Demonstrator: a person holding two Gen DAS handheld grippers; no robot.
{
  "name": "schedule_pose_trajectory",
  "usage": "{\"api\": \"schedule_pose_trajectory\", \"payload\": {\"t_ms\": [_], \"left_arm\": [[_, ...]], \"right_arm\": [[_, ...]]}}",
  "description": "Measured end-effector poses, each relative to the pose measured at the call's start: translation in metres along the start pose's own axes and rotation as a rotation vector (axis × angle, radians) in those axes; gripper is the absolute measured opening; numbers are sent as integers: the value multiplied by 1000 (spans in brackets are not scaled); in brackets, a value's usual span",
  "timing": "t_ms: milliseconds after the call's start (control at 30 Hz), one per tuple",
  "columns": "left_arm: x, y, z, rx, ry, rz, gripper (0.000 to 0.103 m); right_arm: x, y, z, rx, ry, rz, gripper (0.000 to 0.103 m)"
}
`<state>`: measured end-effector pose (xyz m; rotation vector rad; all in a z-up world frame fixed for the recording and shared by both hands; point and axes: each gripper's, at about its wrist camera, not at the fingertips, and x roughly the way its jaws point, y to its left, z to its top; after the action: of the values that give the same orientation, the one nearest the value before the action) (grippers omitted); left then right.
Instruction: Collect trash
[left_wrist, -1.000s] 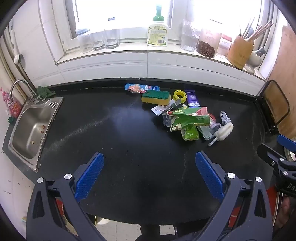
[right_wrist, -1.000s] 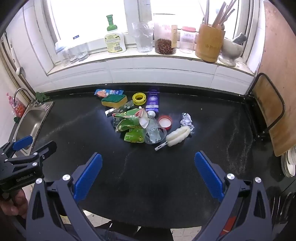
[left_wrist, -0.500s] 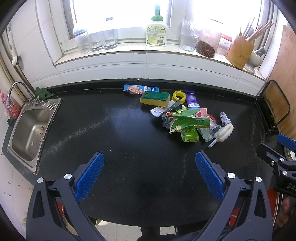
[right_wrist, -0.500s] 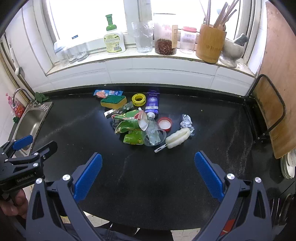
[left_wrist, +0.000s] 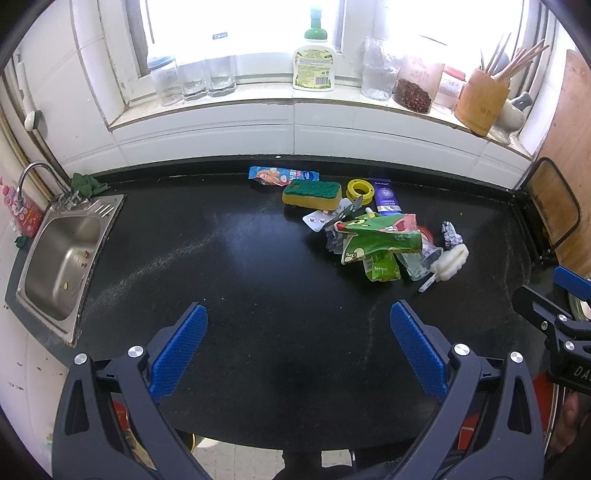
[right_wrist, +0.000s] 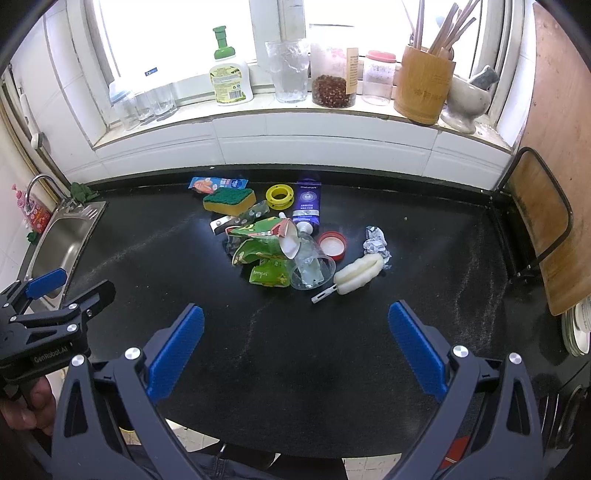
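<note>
Trash pile (right_wrist: 288, 251) sits mid-counter, toward the back, well ahead of both your grippers. Centre of it: green snack wrappers (right_wrist: 264, 242) crumpled together, a clear plastic cup (right_wrist: 312, 267) on its side touching them on the right. Red lid (right_wrist: 332, 243) lies just beside the cup; crumpled foil (right_wrist: 375, 242) further right, touching the white foam piece (right_wrist: 358, 275) w/ its stick pointing toward you. Blister pack (left_wrist: 320, 220) lies at the pile's left-rear edge. Behind: purple tube (right_wrist: 307, 205), yellow tape roll (right_wrist: 279, 194), green-yellow sponge (right_wrist: 229, 199), blue snack packet (right_wrist: 216, 183) nearest the back wall.

Your right gripper (right_wrist: 295, 343) hovers over bare black countertop (right_wrist: 332, 369) near the front edge, jaws wide apart, nothing between the blue pads. Your left gripper (left_wrist: 299, 345) likewise: jaws spread wide, empty, over bare counter, pile ahead and to its right.

Steel sink (left_wrist: 61, 258) at far left end. Windowsill (right_wrist: 295, 110) carries a soap bottle (right_wrist: 229, 79), glass jars, a bamboo utensil holder (right_wrist: 424, 88), a stone mortar (right_wrist: 467, 101).
</note>
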<state>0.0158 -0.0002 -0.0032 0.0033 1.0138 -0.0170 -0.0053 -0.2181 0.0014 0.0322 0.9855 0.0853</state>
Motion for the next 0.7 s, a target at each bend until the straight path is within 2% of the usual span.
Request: {"api": "schedule_pose_trajectory", "payload": {"t_ms": [700], "left_arm": [[-1,-2,-1,0,3,3,97]], "right_arm": [[2,1,-2,0,2,4,97]]}}
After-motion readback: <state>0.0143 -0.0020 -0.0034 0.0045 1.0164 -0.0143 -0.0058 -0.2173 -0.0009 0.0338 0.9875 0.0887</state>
